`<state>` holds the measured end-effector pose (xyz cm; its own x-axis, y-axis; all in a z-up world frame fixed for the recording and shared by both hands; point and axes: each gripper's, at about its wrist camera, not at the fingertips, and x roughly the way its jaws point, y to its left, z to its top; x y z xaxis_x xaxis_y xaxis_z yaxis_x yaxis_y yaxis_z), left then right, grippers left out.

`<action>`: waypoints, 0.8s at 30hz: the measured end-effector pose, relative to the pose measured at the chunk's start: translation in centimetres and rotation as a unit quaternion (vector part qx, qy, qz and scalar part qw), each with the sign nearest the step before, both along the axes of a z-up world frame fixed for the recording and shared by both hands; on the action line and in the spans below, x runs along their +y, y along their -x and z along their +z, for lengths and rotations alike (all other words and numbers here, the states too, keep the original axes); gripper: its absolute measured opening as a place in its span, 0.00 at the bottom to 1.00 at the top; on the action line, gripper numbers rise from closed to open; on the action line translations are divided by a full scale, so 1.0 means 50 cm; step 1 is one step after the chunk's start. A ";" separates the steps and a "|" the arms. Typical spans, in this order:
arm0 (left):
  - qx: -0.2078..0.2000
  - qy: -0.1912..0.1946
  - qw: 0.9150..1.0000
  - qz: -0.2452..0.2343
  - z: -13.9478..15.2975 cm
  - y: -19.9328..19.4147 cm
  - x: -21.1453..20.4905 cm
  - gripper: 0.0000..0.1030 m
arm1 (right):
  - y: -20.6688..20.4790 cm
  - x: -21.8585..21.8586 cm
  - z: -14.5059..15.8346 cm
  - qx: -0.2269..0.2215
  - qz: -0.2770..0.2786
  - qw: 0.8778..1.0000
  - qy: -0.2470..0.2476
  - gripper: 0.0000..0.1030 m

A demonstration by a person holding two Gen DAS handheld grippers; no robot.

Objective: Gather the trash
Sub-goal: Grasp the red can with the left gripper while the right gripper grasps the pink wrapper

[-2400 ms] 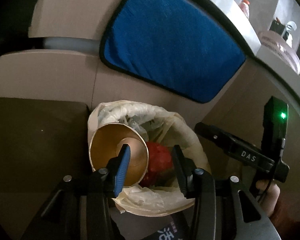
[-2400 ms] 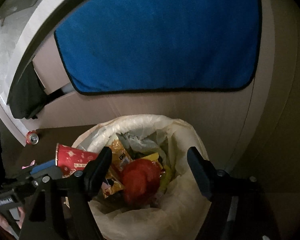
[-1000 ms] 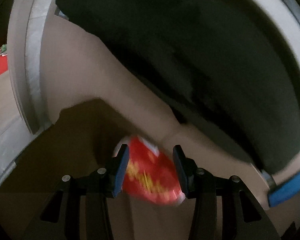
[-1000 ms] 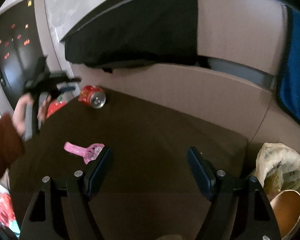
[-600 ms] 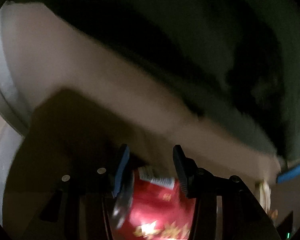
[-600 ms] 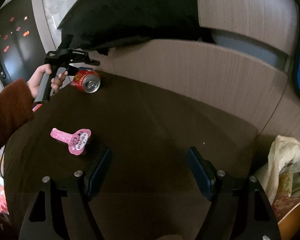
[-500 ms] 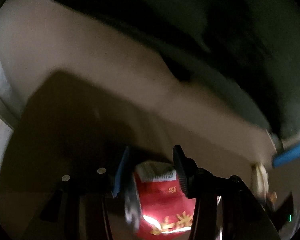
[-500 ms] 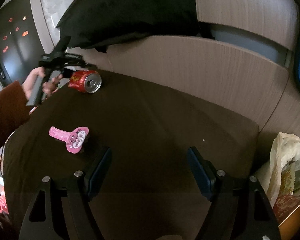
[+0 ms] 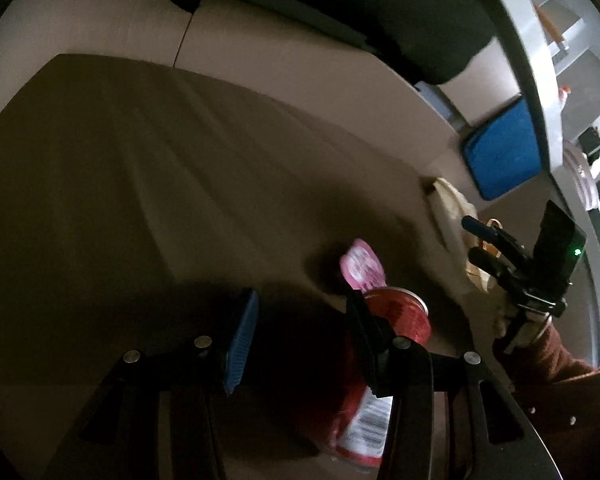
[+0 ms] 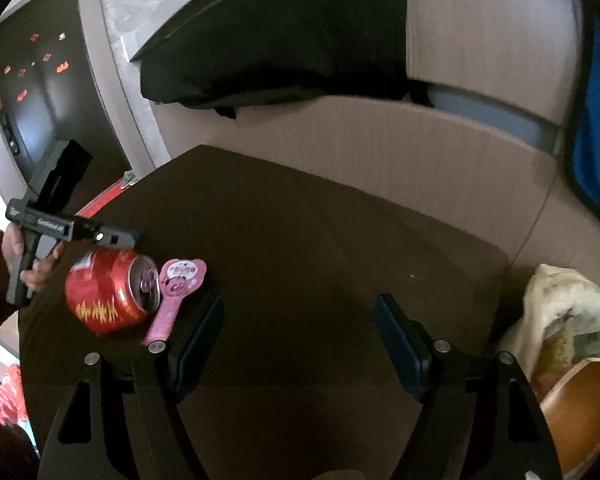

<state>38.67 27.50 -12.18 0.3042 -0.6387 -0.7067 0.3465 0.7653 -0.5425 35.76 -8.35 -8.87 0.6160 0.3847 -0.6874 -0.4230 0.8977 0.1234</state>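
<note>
Off to the left of my right jaws, the left gripper [image 10: 116, 238] carries pale lettering along its bar, too small to read; the red can [image 10: 108, 292] and pink wrapper [image 10: 180, 280] print is illegible.

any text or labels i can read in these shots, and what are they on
No text reads for certain.
Left gripper body: white lettering, too blurred to read.
Red can: yellow characters in the right wrist view and a barcode panel in the left wrist view, both unreadable.
Pink wrapper: a cartoon face and small characters, too small to read.
</note>
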 end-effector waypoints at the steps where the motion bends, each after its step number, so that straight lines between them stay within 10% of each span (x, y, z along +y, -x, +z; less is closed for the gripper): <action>1: -0.005 0.004 1.000 0.003 0.008 0.021 -0.003 0.46 | 0.012 -0.003 0.004 -0.004 -0.002 1.000 0.006 0.73; 10: -0.032 0.014 0.999 -0.008 0.055 0.159 -0.054 0.51 | 0.078 -0.040 0.008 -0.009 -0.013 1.000 -0.009 0.73; 16: -0.103 -0.110 0.989 0.015 0.078 0.189 -0.115 0.52 | 0.131 -0.058 0.000 -0.007 -0.035 0.999 -0.021 0.73; 20: -0.080 -0.153 0.985 0.005 0.040 0.170 -0.132 0.57 | 0.172 -0.061 -0.009 -0.005 -0.034 0.999 -0.041 0.73; 24: -0.026 -0.095 0.995 0.028 0.010 0.137 -0.113 0.60 | 0.201 -0.052 -0.018 -0.004 -0.027 0.999 -0.037 0.73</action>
<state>31.80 21.86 -11.70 0.3757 -0.4757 -0.7953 0.3241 0.8715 -0.3682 25.70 -10.97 -9.79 0.6430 0.4000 -0.6531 -0.3755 0.9079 0.1864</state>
